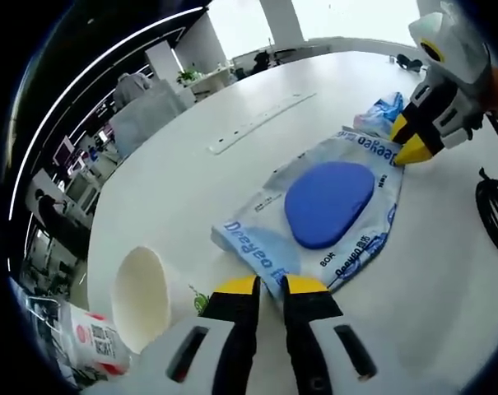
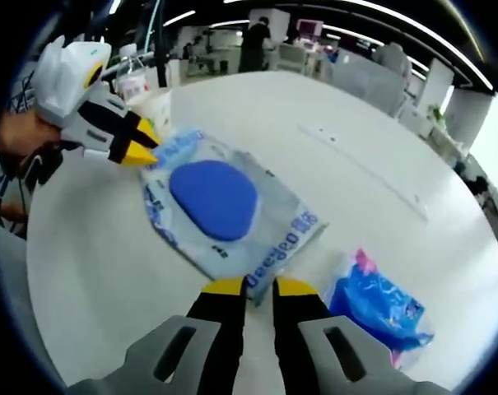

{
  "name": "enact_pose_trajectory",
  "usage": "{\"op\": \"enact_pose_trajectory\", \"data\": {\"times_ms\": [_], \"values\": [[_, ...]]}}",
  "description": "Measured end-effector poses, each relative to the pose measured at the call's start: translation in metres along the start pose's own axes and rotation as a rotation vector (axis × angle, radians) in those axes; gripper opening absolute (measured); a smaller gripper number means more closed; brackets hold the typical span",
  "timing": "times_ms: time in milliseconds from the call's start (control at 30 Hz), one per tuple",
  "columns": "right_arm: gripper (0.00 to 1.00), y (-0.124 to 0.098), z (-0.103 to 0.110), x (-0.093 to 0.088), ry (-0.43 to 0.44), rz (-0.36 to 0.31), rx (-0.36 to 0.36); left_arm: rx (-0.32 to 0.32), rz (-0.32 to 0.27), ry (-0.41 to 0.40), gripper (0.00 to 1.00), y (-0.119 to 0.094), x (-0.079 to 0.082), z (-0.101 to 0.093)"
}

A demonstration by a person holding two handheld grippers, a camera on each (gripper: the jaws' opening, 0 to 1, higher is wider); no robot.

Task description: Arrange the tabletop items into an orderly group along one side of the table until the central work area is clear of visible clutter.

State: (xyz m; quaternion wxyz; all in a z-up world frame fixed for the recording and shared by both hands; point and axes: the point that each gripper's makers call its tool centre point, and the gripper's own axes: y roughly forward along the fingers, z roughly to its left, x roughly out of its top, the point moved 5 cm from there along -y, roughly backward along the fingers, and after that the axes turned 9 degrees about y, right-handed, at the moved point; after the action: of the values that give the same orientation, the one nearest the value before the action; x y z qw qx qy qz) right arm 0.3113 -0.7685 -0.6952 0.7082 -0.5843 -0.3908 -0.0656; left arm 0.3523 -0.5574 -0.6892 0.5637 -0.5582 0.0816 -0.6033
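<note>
Yellow tips of the left hand-held gripper (image 1: 270, 288) sat nearly closed on one corner of the plastic bag (image 1: 331, 214), and they seemed to pinch its edge. The right hand-held gripper (image 2: 259, 288) did the same at the far corner of that bag (image 2: 224, 214), its jaws almost together on the thin edge. Each one showed in the other's view, at the bag's far end.

The bag lay flat near the middle of the white bench (image 1: 183, 189). It was clear with blue writing, and a flat blue oval pad (image 1: 329, 202) sat inside it.

It looked light, soft and floppy. The plastic was probably slippery, so a corner could slide out of the jaws. Holding two opposite corners seemed like a good way to keep it flat.

Beside the bag lay a smaller crinkly blue packet (image 2: 380, 309). A white paper cup (image 1: 141, 296) lay on its side near the left hand-held gripper, with a red and white packet (image 1: 96, 341) next to it. A black coiled cable (image 1: 494, 214) lay at the bench's edge.
</note>
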Motion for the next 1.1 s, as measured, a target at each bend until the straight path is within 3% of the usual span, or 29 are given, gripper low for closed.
{"op": "enact_pose_trajectory", "data": {"times_ms": [400,700,1100], "values": [[0.1,-0.006,0.002,0.0,-0.012,0.006,-0.001,0.011,-0.006,0.007,0.15,-0.008,0.001,0.001],[0.08,-0.003,0.0,0.002,-0.051,0.007,-0.007,-0.004,0.006,0.01,0.14,-0.011,0.0,-0.003],[0.08,0.0,0.0,0.001,-0.031,0.002,-0.005,-0.019,0.036,0.035,0.11,-0.003,-0.002,-0.007]]}}
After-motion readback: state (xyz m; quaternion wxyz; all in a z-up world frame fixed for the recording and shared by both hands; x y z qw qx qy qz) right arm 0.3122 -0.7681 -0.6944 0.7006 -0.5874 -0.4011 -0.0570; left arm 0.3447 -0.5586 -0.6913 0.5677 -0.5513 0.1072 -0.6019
